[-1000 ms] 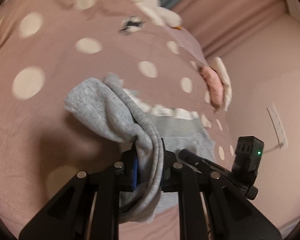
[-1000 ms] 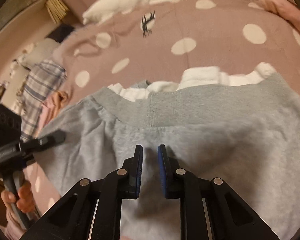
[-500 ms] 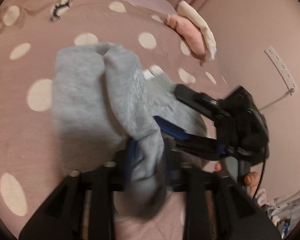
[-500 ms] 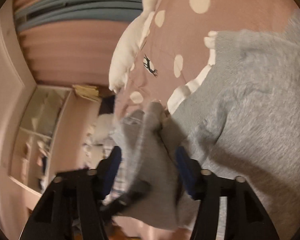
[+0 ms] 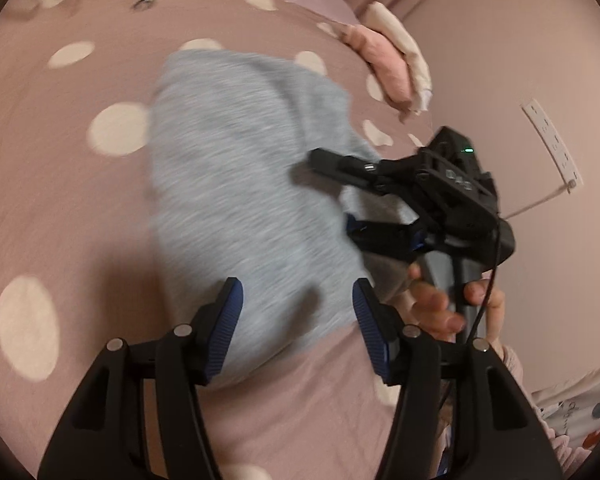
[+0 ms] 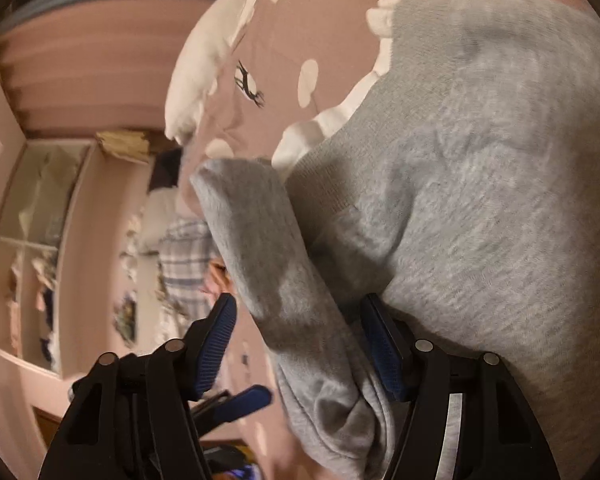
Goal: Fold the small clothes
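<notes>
A small grey fleece garment (image 5: 252, 184) lies in a folded heap on the pink dotted bedspread (image 5: 60, 208). My left gripper (image 5: 296, 300) is open, its blue pads just over the garment's near edge, holding nothing. My right gripper (image 6: 300, 320) is open too; a grey fold of the garment (image 6: 268, 264) passes loosely between its spread fingers. The rest of the garment (image 6: 480, 184) fills the right of the right wrist view, with a white frilled edge (image 6: 332, 120) beside it. The right gripper also shows in the left wrist view (image 5: 420, 200), at the garment's right side.
A white goose plush (image 6: 204, 52) lies at the far end of the bed. A pink and cream cushion (image 5: 388, 64) sits by the wall, which carries a power strip (image 5: 552, 144). Checked clothes (image 6: 184, 256) and a shelf unit (image 6: 32, 240) are beyond the bed edge.
Both grippers have opened and let go of the grey garment. The fold the left gripper carried over now lies flat on the heap. The right gripper has rolled sideways.
</notes>
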A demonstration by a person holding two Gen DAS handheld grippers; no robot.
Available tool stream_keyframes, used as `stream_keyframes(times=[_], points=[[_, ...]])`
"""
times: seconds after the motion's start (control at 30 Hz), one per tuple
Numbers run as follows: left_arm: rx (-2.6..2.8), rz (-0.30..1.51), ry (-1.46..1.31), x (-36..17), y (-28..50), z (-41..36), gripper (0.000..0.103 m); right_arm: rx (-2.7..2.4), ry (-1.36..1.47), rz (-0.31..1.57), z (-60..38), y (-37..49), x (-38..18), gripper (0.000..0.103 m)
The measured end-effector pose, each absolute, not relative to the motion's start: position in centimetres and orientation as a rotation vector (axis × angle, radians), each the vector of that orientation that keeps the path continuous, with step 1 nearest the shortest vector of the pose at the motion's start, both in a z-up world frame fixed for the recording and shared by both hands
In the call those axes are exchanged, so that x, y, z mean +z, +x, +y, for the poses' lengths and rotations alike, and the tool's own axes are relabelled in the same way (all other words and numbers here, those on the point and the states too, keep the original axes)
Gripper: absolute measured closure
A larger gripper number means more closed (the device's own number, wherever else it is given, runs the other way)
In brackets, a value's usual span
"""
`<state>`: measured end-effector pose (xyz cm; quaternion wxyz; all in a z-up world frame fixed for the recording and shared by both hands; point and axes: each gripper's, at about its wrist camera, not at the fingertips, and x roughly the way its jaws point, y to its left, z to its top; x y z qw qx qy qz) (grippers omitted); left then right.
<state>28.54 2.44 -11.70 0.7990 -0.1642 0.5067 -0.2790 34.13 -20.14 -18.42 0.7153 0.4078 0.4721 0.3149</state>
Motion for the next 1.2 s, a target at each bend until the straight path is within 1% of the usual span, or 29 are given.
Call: stream_keyframes(times=[0.03,0.07,0.1,0.17,0.23,0.27,0.33,0.47,0.53,0.6,0.67,0.7,0.77,0.83,0.93,1.0,1.07,1.1,1.2], points=[[-0.590,1.091,-0.362,-11.9,28.3,3.0,0.046,0.696,0.860,1.043,-19.6,33.9,-18.0,0.038],[-0.579,1.096,-0.374,-12.2,28.1,3.6,0.046,0.694,0.833,1.043,-19.5,33.9,-17.8,0.046],[-0.568,1.100,-0.387,-12.4,27.8,4.2,0.046,0.688,0.780,1.046,-18.9,33.7,-17.4,0.051],[-0.546,1.112,-0.423,-13.0,27.6,5.2,0.046,0.663,0.695,1.050,-17.9,33.5,-16.8,0.076],[-0.532,1.117,-0.463,-13.2,27.4,6.0,0.046,0.626,0.635,1.036,-17.3,33.4,-16.0,0.085],[-0.525,1.115,-0.479,-13.2,27.3,6.3,0.046,0.615,0.621,1.027,-17.3,33.4,-15.7,0.088],[-0.516,1.104,-0.493,-13.0,27.0,6.8,0.046,0.600,0.612,0.955,-18.2,33.2,-13.6,0.090],[-0.521,1.089,-0.498,-12.5,26.2,7.4,0.046,0.584,0.601,0.818,-21.6,32.3,-9.2,0.090],[-0.522,1.087,-0.496,-12.5,26.1,7.2,0.046,0.551,0.591,0.776,-23.5,31.8,-8.0,0.090],[-0.532,1.091,-0.499,-12.6,26.1,6.7,0.046,0.488,0.599,0.739,-26.2,31.3,-7.9,0.091],[-0.542,1.103,-0.503,-12.8,26.4,5.9,0.046,0.413,0.631,0.722,-29.4,30.8,-9.1,0.099],[-0.549,1.109,-0.500,-12.9,26.6,5.3,0.046,0.395,0.649,0.725,-30.4,30.6,-9.8,0.099],[-0.547,1.110,-0.485,-13.1,27.2,4.4,0.046,0.404,0.674,0.789,-31.6,30.9,-12.1,0.099],[-0.522,1.118,-0.478,-13.6,28.2,3.8,0.046,0.458,0.669,0.852,-30.4,31.3,-13.6,0.099],[-0.511,1.138,-0.509,-14.3,28.8,3.4,0.046,0.550,0.697,0.880,-28.3,31.6,-14.9,0.099],[-0.506,1.136,-0.497,-14.3,28.7,3.3,0.046,0.571,0.707,0.877,-27.0,32.1,-14.8,0.087],[-0.509,1.137,-0.485,-14.2,28.4,3.4,0.046,0.562,0.699,0.891,-25.7,33.1,-14.9,0.055],[-0.509,1.138,-0.480,-14.1,28.2,3.5,0.046,0.568,0.699,0.892,-25.4,33.5,-14.9,0.053],[-0.503,1.133,-0.474,-13.9,27.9,4.2,0.046,0.582,0.694,0.931,-23.7,34.8,-15.5,0.053]])
